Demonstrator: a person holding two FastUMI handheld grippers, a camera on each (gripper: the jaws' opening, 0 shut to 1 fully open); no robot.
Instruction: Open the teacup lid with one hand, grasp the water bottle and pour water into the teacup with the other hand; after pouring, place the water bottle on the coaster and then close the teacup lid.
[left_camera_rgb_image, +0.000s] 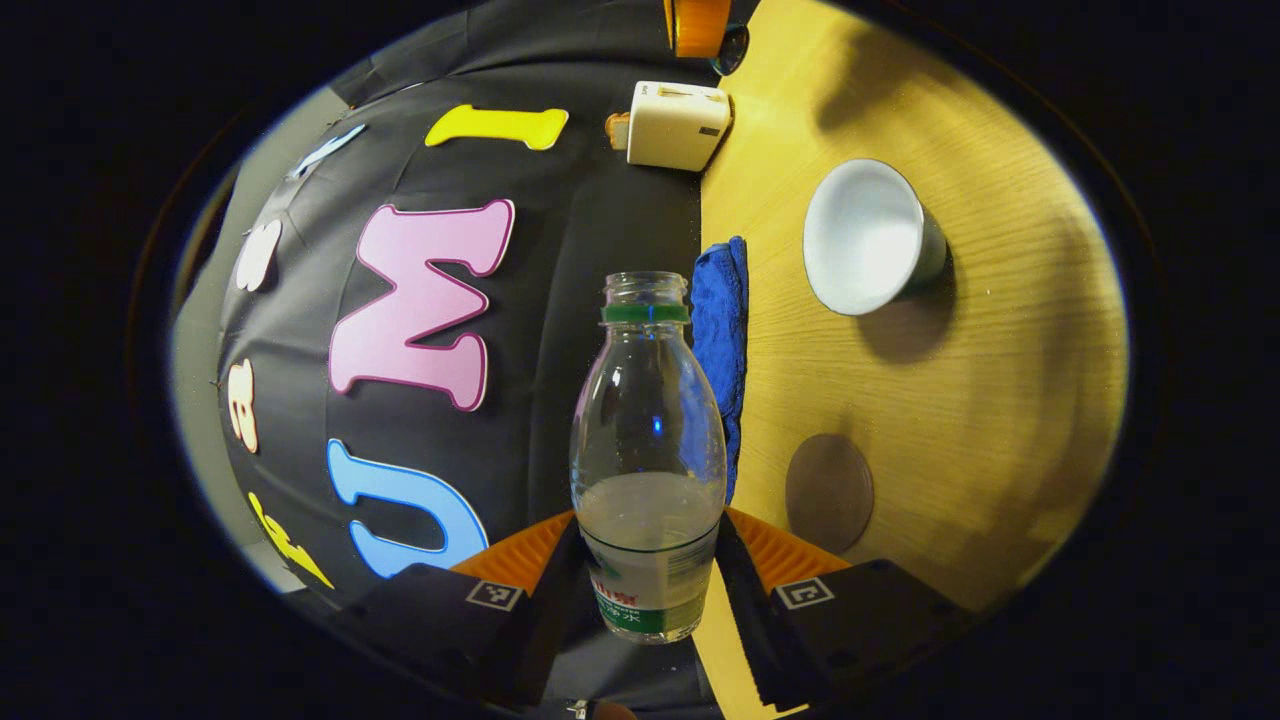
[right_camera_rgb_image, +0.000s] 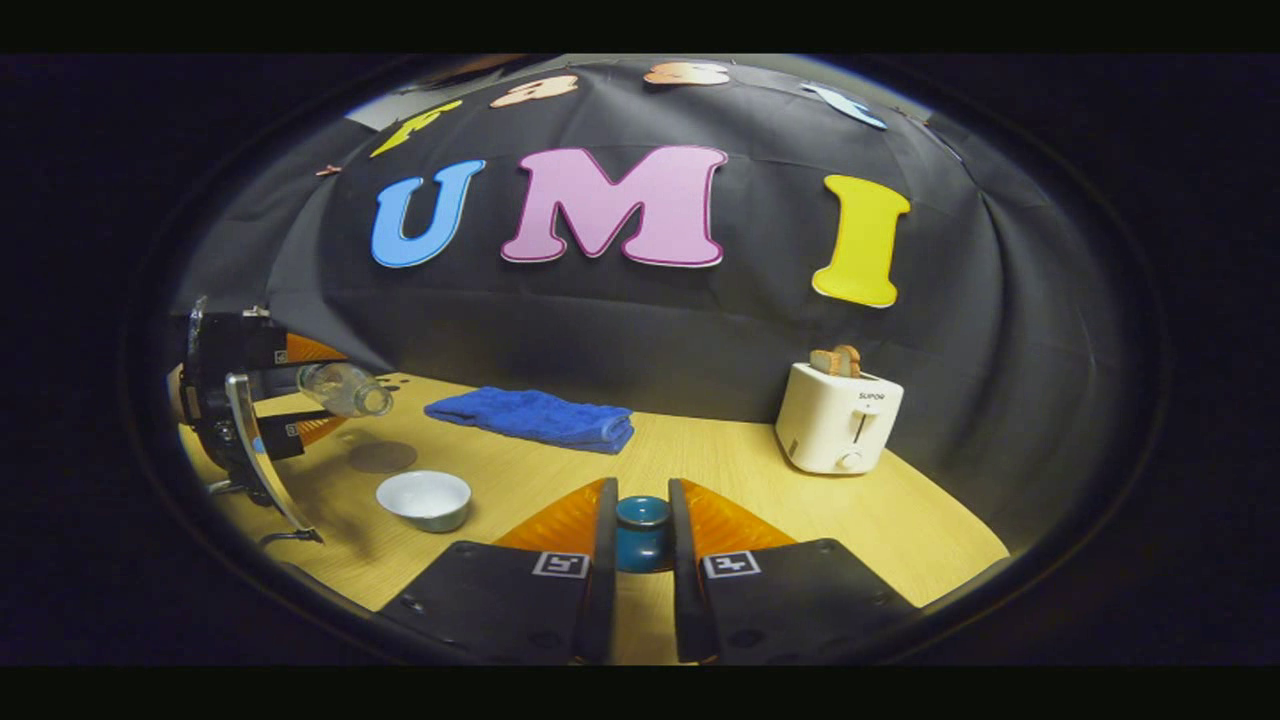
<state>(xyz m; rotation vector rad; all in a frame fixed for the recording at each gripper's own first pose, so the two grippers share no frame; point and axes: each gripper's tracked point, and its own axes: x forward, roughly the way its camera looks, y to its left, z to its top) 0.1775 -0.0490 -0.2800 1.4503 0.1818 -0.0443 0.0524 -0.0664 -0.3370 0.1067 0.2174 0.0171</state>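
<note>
Left gripper (left_camera_rgb_image: 648, 560): clamped on the water bottle (left_camera_rgb_image: 648, 450), held tipped on its side, uncapped, water low.
Right gripper (right_camera_rgb_image: 640, 545): closed on the teacup lid (right_camera_rgb_image: 641, 530), held clear of the table.
Teacup (left_camera_rgb_image: 865, 238): open on the table (left_camera_rgb_image: 980, 400), off to the side of the bottle's mouth.
Coaster (left_camera_rgb_image: 828, 492): bare, near the cup.
Advice: bring the mouth over the cup before tipping further; pour slowly.
</note>
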